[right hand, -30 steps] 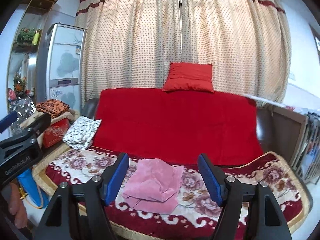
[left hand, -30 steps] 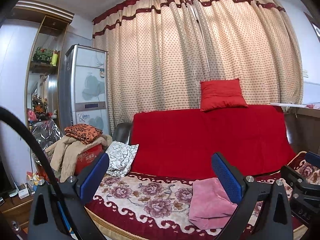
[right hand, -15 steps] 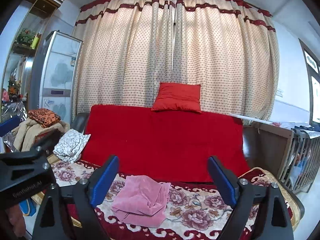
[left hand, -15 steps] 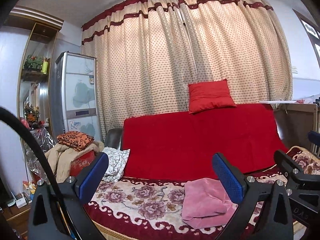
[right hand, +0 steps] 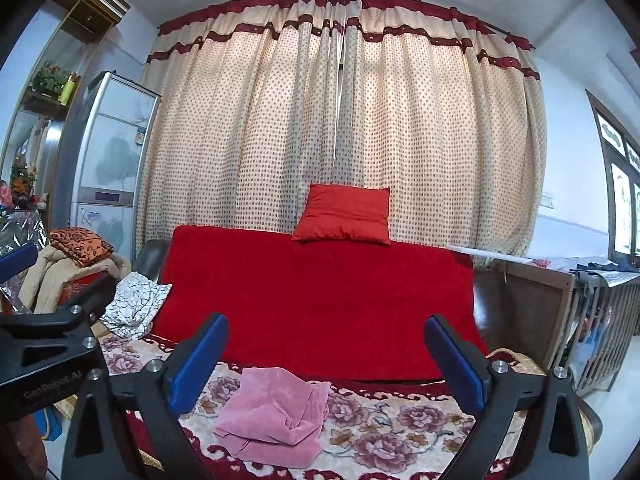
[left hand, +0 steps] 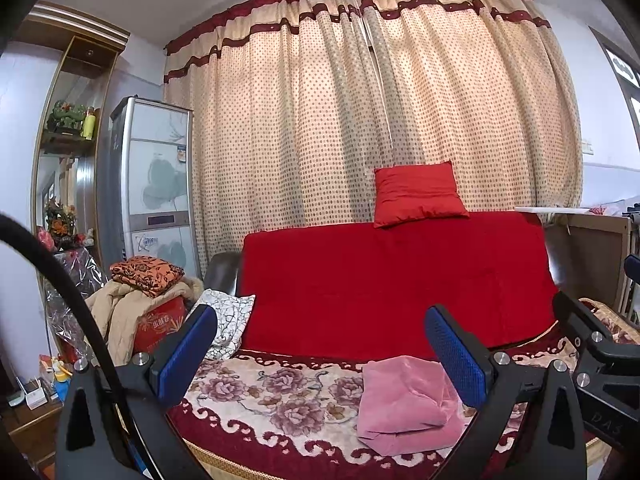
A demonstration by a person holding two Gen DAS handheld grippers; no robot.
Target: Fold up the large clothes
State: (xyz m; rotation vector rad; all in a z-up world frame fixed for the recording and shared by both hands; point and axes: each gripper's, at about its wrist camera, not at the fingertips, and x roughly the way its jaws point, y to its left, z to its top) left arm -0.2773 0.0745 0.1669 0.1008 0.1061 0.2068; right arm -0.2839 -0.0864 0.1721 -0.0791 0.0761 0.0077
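Folded garment (right hand: 276, 416) lies on sofa seat (right hand: 400, 420); cushion (right hand: 344, 214) atop backrest (curtain (right hand: 344, 120) behind); clothes pile (left hand: 140, 292) left.

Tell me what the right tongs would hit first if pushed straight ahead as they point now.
Probably the red sofa back. The right tongs, still opening and empty, point level above the pink folded garment; depth is hard to judge.

A sofa (right hand: 320, 300) is carrying everything here, its back draped in a red throw (left hand: 400, 280) and its seat covered by a floral blanket (right hand: 400, 420). A folded pink garment (right hand: 276, 416) is lying on the blanket near the seat's front edge. A black-and-white patterned cloth (right hand: 132, 304) is resting at the left end, and a red cushion (right hand: 344, 214) is sitting on the back's top edge.
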